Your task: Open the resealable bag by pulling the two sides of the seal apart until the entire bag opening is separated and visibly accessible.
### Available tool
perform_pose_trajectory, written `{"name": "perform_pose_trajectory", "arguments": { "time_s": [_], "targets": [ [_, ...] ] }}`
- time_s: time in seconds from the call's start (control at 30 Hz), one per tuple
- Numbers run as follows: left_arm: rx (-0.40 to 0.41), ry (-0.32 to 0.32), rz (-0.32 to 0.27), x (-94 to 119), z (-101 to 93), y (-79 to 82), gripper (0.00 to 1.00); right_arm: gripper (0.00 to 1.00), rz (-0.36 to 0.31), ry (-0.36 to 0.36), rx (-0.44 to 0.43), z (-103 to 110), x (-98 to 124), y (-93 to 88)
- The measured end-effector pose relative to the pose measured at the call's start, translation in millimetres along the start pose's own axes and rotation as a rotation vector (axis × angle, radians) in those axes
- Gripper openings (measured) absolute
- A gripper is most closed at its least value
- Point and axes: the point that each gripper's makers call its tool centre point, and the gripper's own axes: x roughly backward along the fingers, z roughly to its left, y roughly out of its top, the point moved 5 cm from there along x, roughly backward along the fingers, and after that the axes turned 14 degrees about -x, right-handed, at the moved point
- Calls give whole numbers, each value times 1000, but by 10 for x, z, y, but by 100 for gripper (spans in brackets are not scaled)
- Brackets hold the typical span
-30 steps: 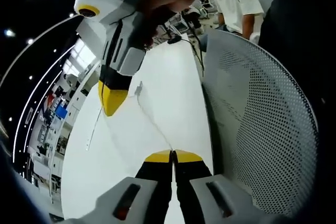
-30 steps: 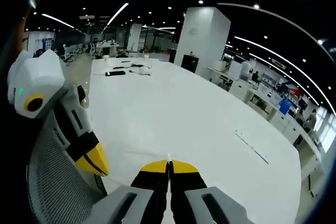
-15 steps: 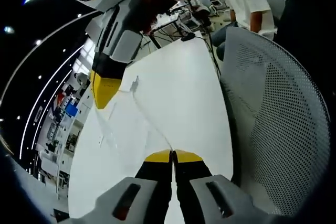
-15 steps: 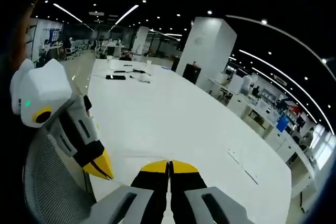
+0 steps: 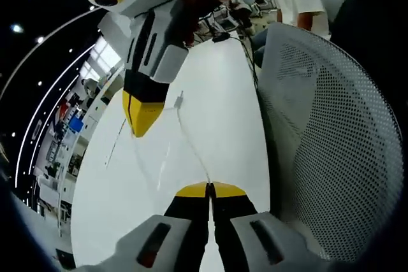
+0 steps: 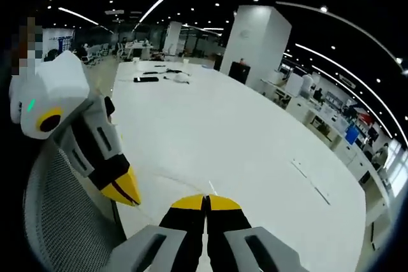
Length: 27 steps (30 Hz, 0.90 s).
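L gripper point(image 5: 208, 186) bottom centre, jaws pressed on clear bag point(image 5: 167, 148) seal edge; R gripper point(image 5: 141, 125) upper left pinching other side (bag barely visible) over white table point(image 5: 217, 100).

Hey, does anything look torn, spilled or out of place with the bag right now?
Nothing stands out. The clear bag hangs stretched between the left gripper and right gripper above the white table, with no visible tear or spill.
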Motion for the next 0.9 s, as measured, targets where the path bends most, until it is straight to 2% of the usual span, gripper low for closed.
{"name": "perform_pose_trajectory", "arguments": {
  "time_s": [0.13,0.27,0.37,0.47,0.6,0.8,0.9],
  "targets": [
    [19,-1,11,-10,-3,-26,0,0,23,15,1,53,-50,-103],
    [112,26,-16,3,30,-13,1,0,51,21,36,89,-104,-208],
    [141,53,-19,32,84,-23,6,0,91,-6,117,68,-131,-264],
    [167,68,-20,51,114,-47,12,0,97,-8,134,58,-166,-281],
    [244,97,-49,115,157,-69,17,0,118,-35,217,3,-193,-277],
    [302,124,-65,195,178,-115,19,0,116,-43,234,-89,-246,-263],
    [331,131,-60,211,171,-161,25,0,117,-44,276,-145,-289,-262]
  ]
}}
